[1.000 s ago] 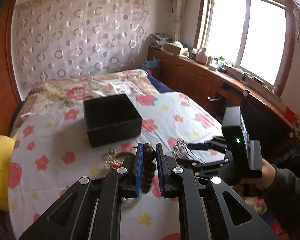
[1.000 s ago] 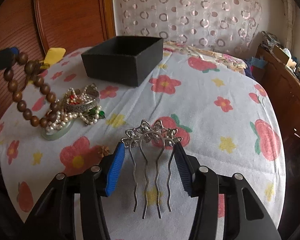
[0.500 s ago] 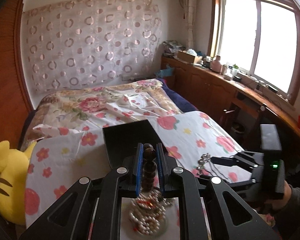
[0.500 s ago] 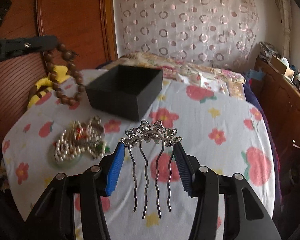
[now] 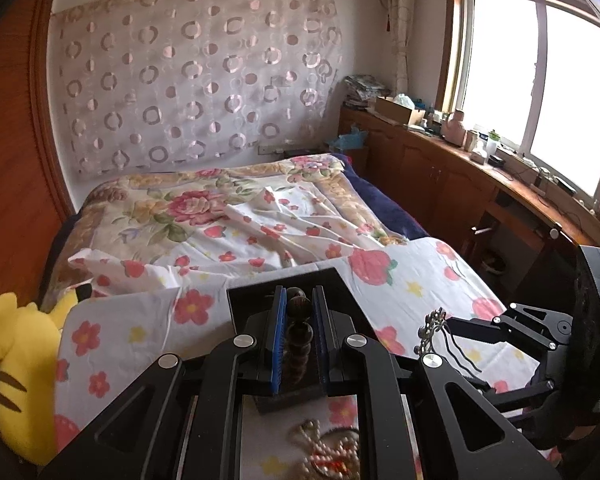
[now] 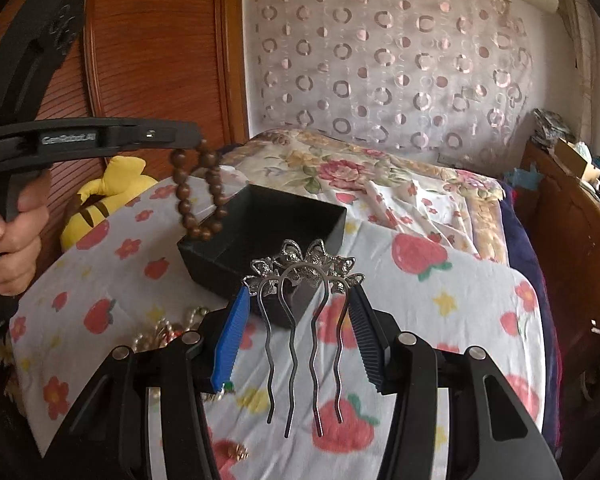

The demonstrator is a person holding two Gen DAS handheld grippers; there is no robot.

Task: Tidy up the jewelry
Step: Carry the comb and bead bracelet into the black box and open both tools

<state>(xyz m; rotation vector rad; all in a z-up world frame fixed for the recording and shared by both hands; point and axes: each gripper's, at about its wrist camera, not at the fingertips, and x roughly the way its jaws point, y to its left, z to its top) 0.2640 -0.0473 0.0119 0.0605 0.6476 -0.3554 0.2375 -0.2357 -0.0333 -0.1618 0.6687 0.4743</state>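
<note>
The left gripper (image 5: 296, 336) has its jaws clenched on a wooden bead bracelet (image 6: 198, 196), pinching one stretch of the loop so the rest hangs free. In the right wrist view the loop dangles at the 10 o'clock corner of the open black box (image 6: 268, 236), its lowest beads level with the rim; whether they touch it I cannot tell. Held this way, the bracelet should drop straight in once the jaws let go.

The right gripper (image 6: 300, 332) grips a silver hair comb (image 6: 304, 304) across its width, jaws closed on the outer prongs, ornate top pointing away, prongs trailing back toward the camera. It waits at the box's 6 o'clock side, apparently next in line.

The box sits on a flowered sheet (image 6: 440, 312) spread over the bed. A heap of pearls and other pieces (image 5: 328, 452) lies on the sheet at the box's near side, mostly hidden behind the grippers. A yellow plush toy (image 6: 100, 200) rests at 9 o'clock.

White lettering on the left gripper's side reads roughly "GenRobot.AI"; no other writing is legible.
</note>
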